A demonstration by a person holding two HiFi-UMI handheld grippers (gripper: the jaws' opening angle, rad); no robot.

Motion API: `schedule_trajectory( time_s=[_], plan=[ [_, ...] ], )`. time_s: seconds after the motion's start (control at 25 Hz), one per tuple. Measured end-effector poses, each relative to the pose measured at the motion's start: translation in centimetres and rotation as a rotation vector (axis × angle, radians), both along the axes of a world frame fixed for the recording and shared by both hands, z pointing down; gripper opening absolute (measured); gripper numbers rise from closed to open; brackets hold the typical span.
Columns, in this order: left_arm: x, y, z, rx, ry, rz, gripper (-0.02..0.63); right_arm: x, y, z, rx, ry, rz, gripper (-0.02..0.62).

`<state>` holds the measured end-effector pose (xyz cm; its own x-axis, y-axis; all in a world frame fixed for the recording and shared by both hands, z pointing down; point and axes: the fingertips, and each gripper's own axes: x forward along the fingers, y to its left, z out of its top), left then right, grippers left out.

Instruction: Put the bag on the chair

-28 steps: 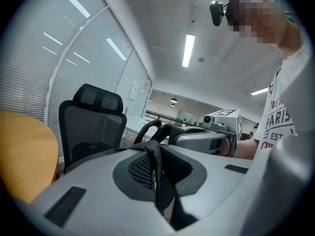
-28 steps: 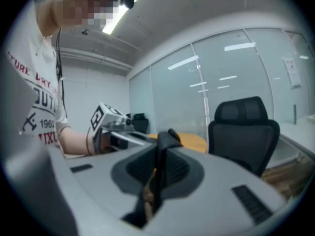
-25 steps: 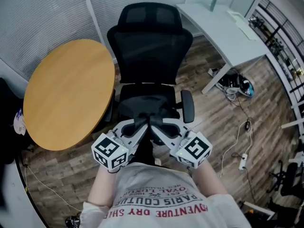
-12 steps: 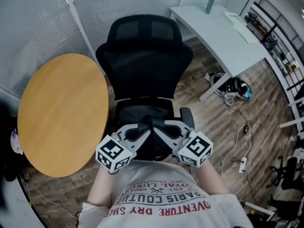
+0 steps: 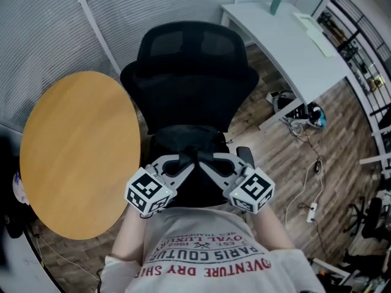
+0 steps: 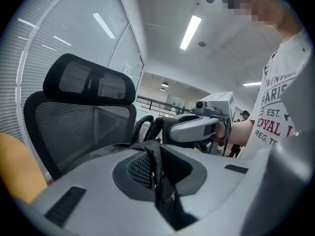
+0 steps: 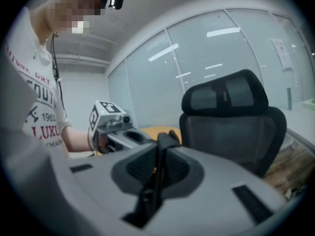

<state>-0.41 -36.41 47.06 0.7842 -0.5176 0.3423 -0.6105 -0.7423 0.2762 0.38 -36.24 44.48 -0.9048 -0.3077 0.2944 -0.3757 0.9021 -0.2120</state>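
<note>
A black office chair (image 5: 189, 72) with a mesh back stands in front of me. The black bag (image 5: 186, 140) hangs just above its seat, which it mostly hides. My left gripper (image 5: 183, 163) and right gripper (image 5: 209, 163) meet tip to tip over the bag, each shut on one of its black straps. In the left gripper view a strap (image 6: 153, 168) runs between the closed jaws, with the right gripper (image 6: 197, 127) facing it and the chair back (image 6: 74, 117) behind. The right gripper view has a strap (image 7: 160, 168) pinched between its jaws, the left gripper (image 7: 115, 129) opposite, and the chair (image 7: 231, 117) to the right.
A round wooden table (image 5: 79, 151) stands close to the chair's left side. A white desk (image 5: 287, 35) is at the back right, with cables and clutter (image 5: 299, 112) under it. A power strip (image 5: 313, 209) lies on the wood floor at right.
Both grippers, still holding the bag, have moved forward over the chair seat. The bag now covers more of the seat.
</note>
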Motion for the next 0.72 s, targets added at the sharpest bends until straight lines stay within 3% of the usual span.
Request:
schedule_trajectory(
  time_s=[0.32,0.72],
  plan=[
    [-1.0,-6.4,1.4,-0.022,0.014,-0.02,0.054,-0.8,-6.6,1.5,-0.052,0.001,0.051,0.051],
    [-2.0,-9.9,5.9,-0.118,-0.001,-0.012,0.054,-1.8,-10.6,5.9,-0.136,0.052,0.064,0.054]
  ],
)
